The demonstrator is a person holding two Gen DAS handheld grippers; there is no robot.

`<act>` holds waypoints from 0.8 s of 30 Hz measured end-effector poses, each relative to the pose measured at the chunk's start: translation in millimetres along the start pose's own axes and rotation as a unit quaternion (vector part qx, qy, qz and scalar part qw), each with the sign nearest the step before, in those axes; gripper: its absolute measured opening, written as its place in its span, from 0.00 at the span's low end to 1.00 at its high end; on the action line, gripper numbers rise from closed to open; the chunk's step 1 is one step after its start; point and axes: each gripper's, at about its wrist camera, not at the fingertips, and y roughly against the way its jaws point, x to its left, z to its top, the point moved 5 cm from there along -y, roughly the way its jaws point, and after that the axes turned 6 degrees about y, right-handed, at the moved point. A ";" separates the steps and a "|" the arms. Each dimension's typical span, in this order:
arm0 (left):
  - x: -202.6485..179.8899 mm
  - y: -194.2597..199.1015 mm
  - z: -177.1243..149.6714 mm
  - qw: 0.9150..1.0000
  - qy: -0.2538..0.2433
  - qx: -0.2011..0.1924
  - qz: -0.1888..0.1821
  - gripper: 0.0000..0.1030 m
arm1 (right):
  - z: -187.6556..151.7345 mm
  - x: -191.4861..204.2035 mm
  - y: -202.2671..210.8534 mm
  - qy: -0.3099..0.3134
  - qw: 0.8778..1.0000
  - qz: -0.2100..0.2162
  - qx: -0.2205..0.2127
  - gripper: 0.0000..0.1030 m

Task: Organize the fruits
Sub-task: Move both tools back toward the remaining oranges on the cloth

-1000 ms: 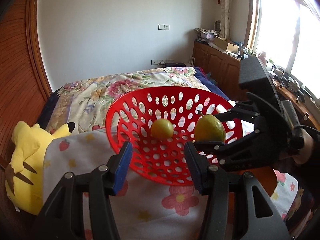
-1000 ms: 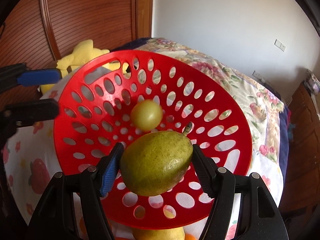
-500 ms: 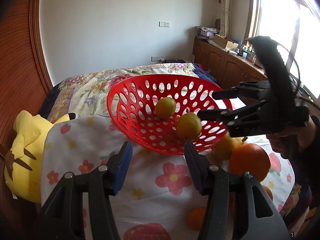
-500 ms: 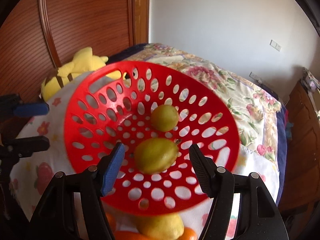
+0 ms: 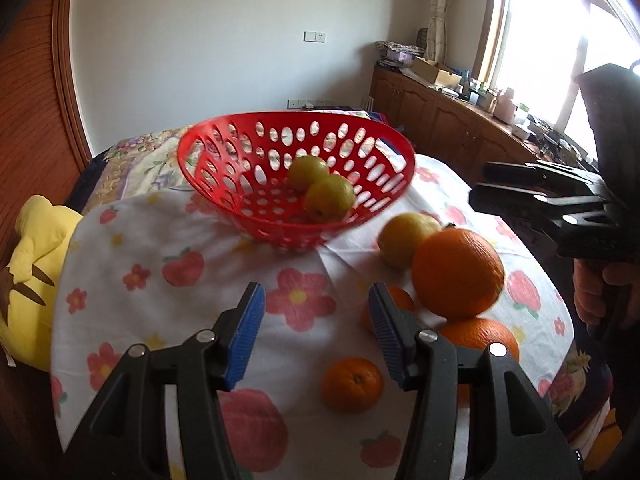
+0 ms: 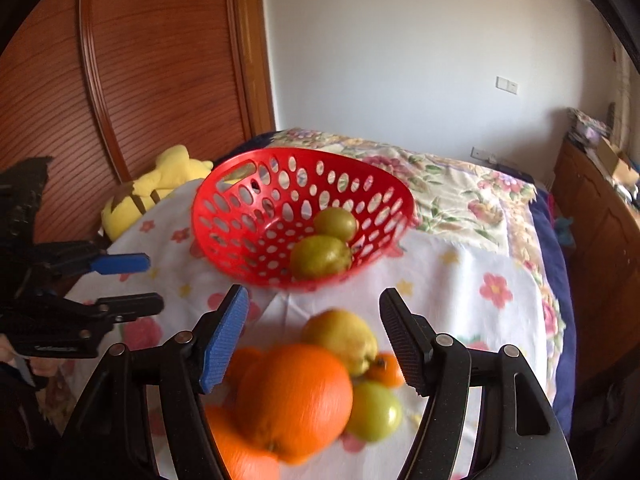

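A red perforated basket [image 5: 224,168] [image 6: 240,216] stands on the flowered cloth and holds a green pear [image 5: 330,202] [image 6: 320,256] and a round green fruit [image 5: 308,170] [image 6: 334,223]. Nearer lie a big orange [image 5: 458,274] [image 6: 294,394], a yellow pear [image 5: 404,240] [image 6: 342,338], a green apple [image 6: 374,410] and a small tangerine [image 5: 352,384]. My right gripper [image 6: 314,300] [image 5: 480,184] hovers above this pile; its jaws are opening with nothing gripped between them. My left gripper [image 5: 316,304] [image 6: 154,283] is open and empty over the cloth, left of the pile.
The white cloth with flowers and strawberries [image 5: 160,280] covers a bed with a floral quilt [image 6: 460,192]. A yellow plush toy [image 5: 28,264] lies at the left edge against a wooden wardrobe [image 6: 160,60]. Wooden cabinets [image 5: 440,128] run under the window on the right.
The right gripper has let the pear go into the basket and drawn back over the loose fruit. The left gripper has also pulled back, so the basket looks farther away.
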 end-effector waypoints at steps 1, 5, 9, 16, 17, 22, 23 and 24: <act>-2.7 0.6 -2.1 1.000 -0.002 0.000 0.000 0.52 | -5.3 0.1 4.7 -0.003 1.000 -0.002 0.000 0.69; -14.6 4.0 -9.9 1.000 -0.005 0.000 -0.005 0.52 | -22.0 1.9 15.2 -0.014 1.000 -0.007 0.002 0.70; -23.4 7.1 -15.0 1.000 -0.012 -0.002 -0.006 0.53 | -35.6 4.1 15.1 -0.027 1.000 -0.006 0.009 0.70; -29.1 11.1 -22.5 1.000 -0.015 -0.004 -0.001 0.55 | -43.4 7.5 9.0 -0.038 0.999 -0.001 0.014 0.76; -29.2 11.4 -23.2 1.000 -0.014 -0.004 0.000 0.56 | -44.2 7.9 7.0 -0.039 0.999 0.001 0.015 0.78; -28.8 10.5 -26.0 1.000 -0.010 -0.003 0.008 0.58 | -47.6 6.6 -6.1 -0.041 0.999 -0.004 0.027 0.81; -28.4 10.3 -26.9 1.000 -0.009 -0.002 0.009 0.58 | -48.2 7.1 -9.1 -0.039 0.999 -0.003 0.031 0.82; -28.2 10.7 -27.9 1.000 -0.007 -0.002 0.009 0.58 | -48.8 7.3 -10.6 -0.038 0.999 -0.004 0.033 0.82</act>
